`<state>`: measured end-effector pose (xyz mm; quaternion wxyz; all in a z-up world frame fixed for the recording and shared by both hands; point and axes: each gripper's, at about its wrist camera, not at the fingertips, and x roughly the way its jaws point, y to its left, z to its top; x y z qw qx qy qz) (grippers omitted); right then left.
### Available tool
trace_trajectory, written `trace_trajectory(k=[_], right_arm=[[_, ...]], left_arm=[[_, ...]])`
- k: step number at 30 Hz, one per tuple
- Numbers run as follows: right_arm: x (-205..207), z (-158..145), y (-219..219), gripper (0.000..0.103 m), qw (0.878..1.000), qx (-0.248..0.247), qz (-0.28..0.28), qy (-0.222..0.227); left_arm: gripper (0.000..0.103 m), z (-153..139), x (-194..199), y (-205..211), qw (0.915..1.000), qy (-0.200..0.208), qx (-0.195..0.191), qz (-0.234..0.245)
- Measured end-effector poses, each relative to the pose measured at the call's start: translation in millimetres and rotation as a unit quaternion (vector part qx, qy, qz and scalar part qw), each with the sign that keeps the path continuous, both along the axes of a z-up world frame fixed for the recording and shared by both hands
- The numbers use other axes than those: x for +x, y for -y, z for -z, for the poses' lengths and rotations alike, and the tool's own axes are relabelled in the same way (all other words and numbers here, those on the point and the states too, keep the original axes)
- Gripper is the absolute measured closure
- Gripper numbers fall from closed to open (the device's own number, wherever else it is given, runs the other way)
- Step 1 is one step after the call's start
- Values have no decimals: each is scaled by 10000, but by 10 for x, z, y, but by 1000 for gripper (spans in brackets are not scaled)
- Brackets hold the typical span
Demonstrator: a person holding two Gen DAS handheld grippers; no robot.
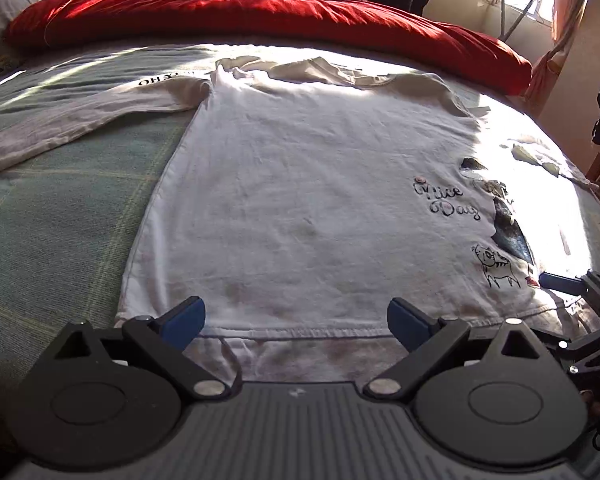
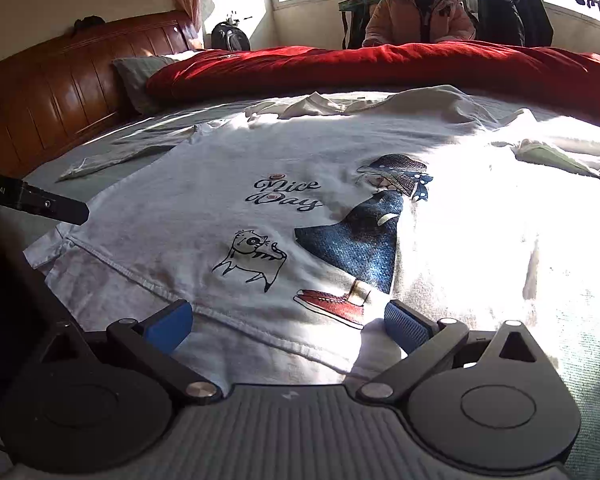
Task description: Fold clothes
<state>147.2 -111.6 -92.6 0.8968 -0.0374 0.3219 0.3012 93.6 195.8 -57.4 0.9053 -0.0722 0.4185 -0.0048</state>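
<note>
A white long-sleeved shirt (image 1: 300,184) lies spread flat on the bed, printed with "Nice Day", a cat and a girl in a blue dress (image 2: 360,240). One sleeve (image 1: 80,128) stretches out to the left. My left gripper (image 1: 296,322) stands open at the shirt's bottom hem (image 1: 300,332), blue pads wide apart, nothing between them. My right gripper (image 2: 288,326) is open too, over the hem (image 2: 260,336) near the red shoe print. The right gripper's finger (image 1: 560,284) shows at the right edge of the left wrist view; the left gripper's body (image 2: 40,202) shows at the left of the right wrist view.
The bed has a green plaid sheet (image 1: 60,208). A red duvet (image 1: 260,16) is bunched along the far side, with a wooden headboard (image 2: 60,80) and a pillow (image 2: 140,76) at the left. A person in a tan jacket (image 2: 420,16) sits beyond the bed. Hung clothes (image 2: 512,12) are by the window.
</note>
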Motion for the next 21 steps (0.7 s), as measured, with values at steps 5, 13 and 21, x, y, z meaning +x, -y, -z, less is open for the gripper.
trace_trajectory(k=[5,13,21], right_arm=[[-126,29,-59,0,9991,-339,122,215],[-328,-87,257,0,9996,-209,60,177],[-211,-102,733,0,9951,396,845,-332]], left_arm=[[5,161,-300,125,9987,180,474,-80],[5,3,-514,337,9933,718,909,-1],[5,209,-300,451,9977,507,424,115]])
